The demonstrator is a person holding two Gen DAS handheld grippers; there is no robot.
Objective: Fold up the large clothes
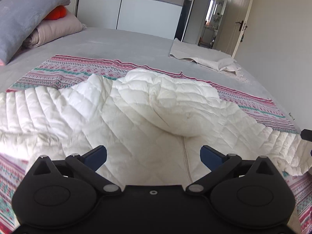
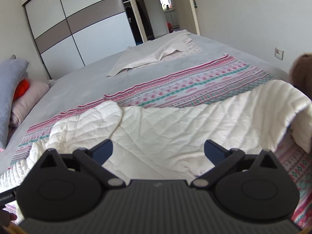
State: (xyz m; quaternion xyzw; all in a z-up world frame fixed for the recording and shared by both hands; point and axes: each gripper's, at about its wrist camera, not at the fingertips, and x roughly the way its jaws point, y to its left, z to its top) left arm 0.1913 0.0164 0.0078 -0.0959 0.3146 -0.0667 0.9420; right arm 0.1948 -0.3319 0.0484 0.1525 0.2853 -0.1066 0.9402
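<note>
From your left wrist view, your left gripper (image 1: 153,157) hovers with its blue-padded fingers spread wide and nothing between them, just above the white quilted puffer jacket (image 1: 136,117) that lies spread across the near edge of the bed, on top of a pink, teal and white patterned blanket (image 1: 78,70); the jacket's zip seam runs down between your fingers, its hood bulges up in the middle, and one sleeve stretches toward the left edge while the other reaches the right edge, where a dark piece of the other tool shows. Beyond the blanket lies the grey bedsheet (image 1: 117,42), with a crumpled beige cloth (image 1: 202,56) near the far right corner and a grey pillow (image 1: 25,15) stacked over a pale pink folded quilt (image 1: 56,31) and an orange plush item (image 1: 56,13) at the far left corner. From your right wrist view, your right gripper (image 2: 158,152) is likewise wide apart and holds nothing, poised over the jacket (image 2: 175,128), whose right part drapes over the bed's right edge; the blanket (image 2: 185,85) shows past it, the beige cloth (image 2: 156,56) lies on the sheet (image 2: 78,83) toward the far edge, and the pillow (image 2: 9,89) sits at the left edge
</note>
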